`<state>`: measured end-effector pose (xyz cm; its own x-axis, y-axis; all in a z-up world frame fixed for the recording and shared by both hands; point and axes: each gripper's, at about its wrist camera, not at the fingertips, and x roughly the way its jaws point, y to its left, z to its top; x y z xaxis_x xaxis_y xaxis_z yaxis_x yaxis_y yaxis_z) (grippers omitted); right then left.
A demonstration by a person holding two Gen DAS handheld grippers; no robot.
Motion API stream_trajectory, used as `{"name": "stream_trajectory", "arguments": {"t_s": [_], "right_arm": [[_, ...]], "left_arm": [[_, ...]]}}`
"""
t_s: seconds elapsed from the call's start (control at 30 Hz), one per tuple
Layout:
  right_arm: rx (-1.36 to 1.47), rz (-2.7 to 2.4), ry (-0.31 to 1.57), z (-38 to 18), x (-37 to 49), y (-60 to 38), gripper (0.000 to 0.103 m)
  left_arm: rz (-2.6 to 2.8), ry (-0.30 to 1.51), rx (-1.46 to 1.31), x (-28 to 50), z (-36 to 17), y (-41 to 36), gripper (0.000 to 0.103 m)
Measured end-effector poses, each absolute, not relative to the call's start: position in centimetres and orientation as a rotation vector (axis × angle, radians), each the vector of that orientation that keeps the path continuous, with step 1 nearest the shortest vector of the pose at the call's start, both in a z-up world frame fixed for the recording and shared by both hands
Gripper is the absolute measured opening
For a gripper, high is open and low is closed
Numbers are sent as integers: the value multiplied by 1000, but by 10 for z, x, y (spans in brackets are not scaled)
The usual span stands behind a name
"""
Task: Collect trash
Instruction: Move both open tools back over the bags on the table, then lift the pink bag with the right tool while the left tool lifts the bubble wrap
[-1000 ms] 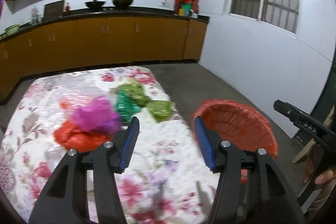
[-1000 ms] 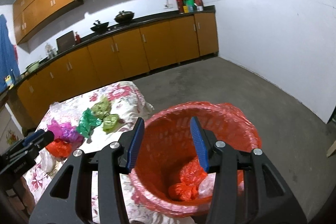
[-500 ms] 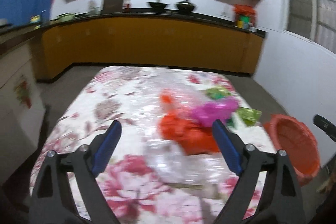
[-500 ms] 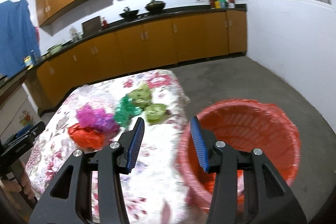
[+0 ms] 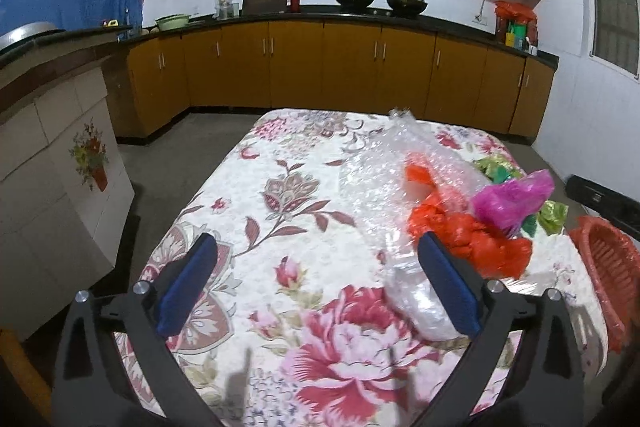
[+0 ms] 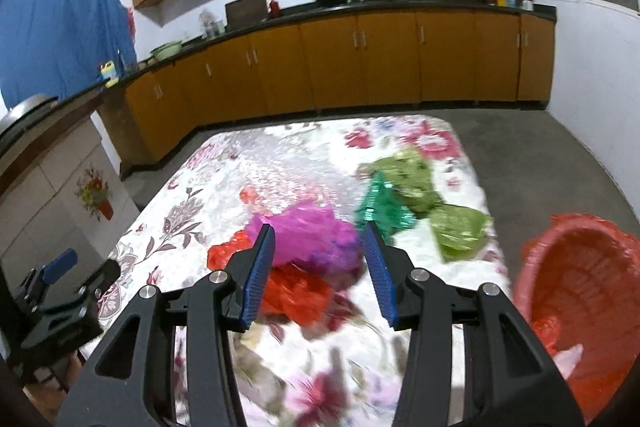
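Right gripper (image 6: 320, 247), jaws apart and empty, hovers above the magenta bag (image 6: 312, 239); left gripper (image 5: 316, 263) has just spread wide.

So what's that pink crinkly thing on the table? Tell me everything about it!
The pink bag is a crumpled ball of thin, shiny magenta plastic, scrunched with loose folds sticking out. It sits on the flowery tablecloth, piled on top of a crumpled red bag and touching it. A dark green bag lies close beside it. The right tool hangs open in front of it, not squeezing it. The picture is a bit blurry, so finer details do not show.
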<state>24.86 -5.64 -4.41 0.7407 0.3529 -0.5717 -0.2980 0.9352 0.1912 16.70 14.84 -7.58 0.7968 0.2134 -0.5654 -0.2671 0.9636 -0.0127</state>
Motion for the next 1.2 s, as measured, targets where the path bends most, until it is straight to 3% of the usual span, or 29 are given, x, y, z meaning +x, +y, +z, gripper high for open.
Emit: {"name": "stream_trajectory", "arguments": {"t_s": [0.3,0.4,0.47,0.53,0.87,0.93,1.2], "right_arm": [[95,377,731,-64,279,-31,46],[95,389,735,-67,278,-27,32],[77,395,729,-67,275,-24,18],[68,402,727,-66,275,-22,11],[91,454,632,-37,257,-20,7],[101,458,603,-28,252,-25,7],[136,419,543,-11,235,-58,7]], "left_arm": [[237,641,-182,168,-92,171,99],[234,638,-192,168,-95,175,99],[228,636,-192,167,-95,175,99],[219,632,-191,167,-96,174,99],[131,630,-180,171,-94,160,98],[113,638,-172,174,-95,154,95],[23,721,-128,202,-112,130,67]]}}
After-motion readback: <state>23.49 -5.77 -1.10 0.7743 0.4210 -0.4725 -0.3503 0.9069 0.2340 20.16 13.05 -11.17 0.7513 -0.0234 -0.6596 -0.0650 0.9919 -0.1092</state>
